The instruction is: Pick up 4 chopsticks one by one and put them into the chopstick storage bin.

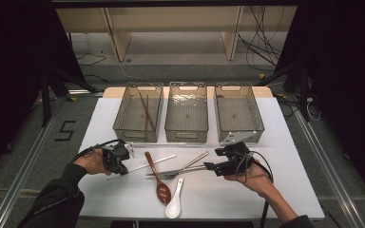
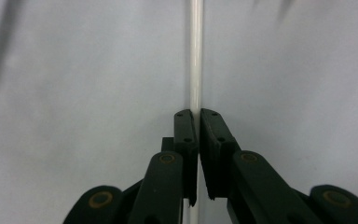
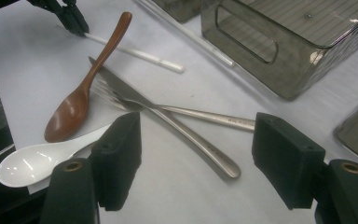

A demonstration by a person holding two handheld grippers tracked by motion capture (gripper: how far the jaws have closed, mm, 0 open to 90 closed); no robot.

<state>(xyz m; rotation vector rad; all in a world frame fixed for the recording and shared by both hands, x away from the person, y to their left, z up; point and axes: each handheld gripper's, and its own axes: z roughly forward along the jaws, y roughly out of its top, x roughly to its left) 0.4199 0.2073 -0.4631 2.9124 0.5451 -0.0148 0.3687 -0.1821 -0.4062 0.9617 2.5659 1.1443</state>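
**White chopstick: grip made, lift pending**

Step in hand, as judged: sorting table cutlery into bins, starting with a chopstick.

- Left gripper [image 2: 196, 114]: clamped shut on the white chopstick [image 2: 196, 56], at the end lying left of the wooden spoon [image 1: 158, 175].
- White chopstick: flat on the table, apparently crossed by the spoon's handle.
- Right gripper [image 3: 198, 126]: jaws wide apart, nothing between the pads; hovering right of the spoon, over the fork and knife [image 3: 168, 114].

Next move, as judged: raise the gripped end gently to slide clear of the spoon's handle without dragging it, then carry beyond the spoon to a bin.

Containers, all beyond the spoon:
- Left bin [image 1: 123, 111]: dark chopsticks [image 1: 146, 111] inside; likely destination.
- Middle bin [image 1: 186, 86]: nothing seen inside.
- Right bin [image 1: 256, 111]: nothing seen inside.
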